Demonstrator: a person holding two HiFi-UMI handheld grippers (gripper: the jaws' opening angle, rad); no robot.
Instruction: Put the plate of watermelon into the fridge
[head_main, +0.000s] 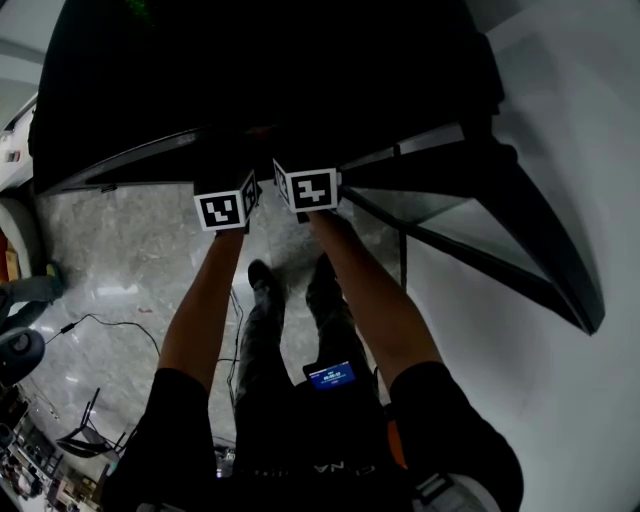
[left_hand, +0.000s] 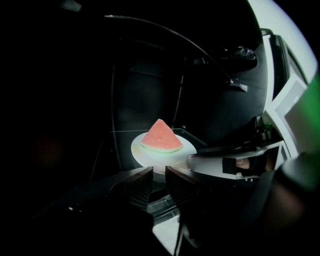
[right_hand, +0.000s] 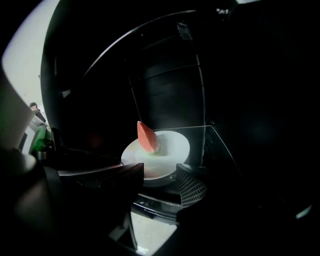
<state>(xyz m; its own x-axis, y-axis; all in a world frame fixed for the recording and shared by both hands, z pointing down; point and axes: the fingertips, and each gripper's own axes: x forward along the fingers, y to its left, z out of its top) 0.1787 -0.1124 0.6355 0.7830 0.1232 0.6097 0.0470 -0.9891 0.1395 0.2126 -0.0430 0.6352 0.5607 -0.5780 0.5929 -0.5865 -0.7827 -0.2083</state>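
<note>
White plate (left_hand: 138, 151) carrying a red watermelon wedge (left_hand: 161, 136) sits on a glass shelf (right_hand: 216, 145) inside the dark fridge (head_main: 270, 80). Seen from above, both of the person's arms reach into the opening, and the marker cubes (head_main: 225, 208) stand side by side at its edge.

The left gripper (left_hand: 159, 176) is just short of the plate's near rim. Its jaws stand released with only a narrow gap, and through that gap the shelf's front edge shows. The pads do not press on the plate.

The right gripper (right_hand: 161, 182) is just beside the left one, at the same rim. Its jaws are spread wide, one on either side of the plate's near edge, and neither is touching it.

The wedge stands upright near the plate's middle, with its green rind down.
</note>
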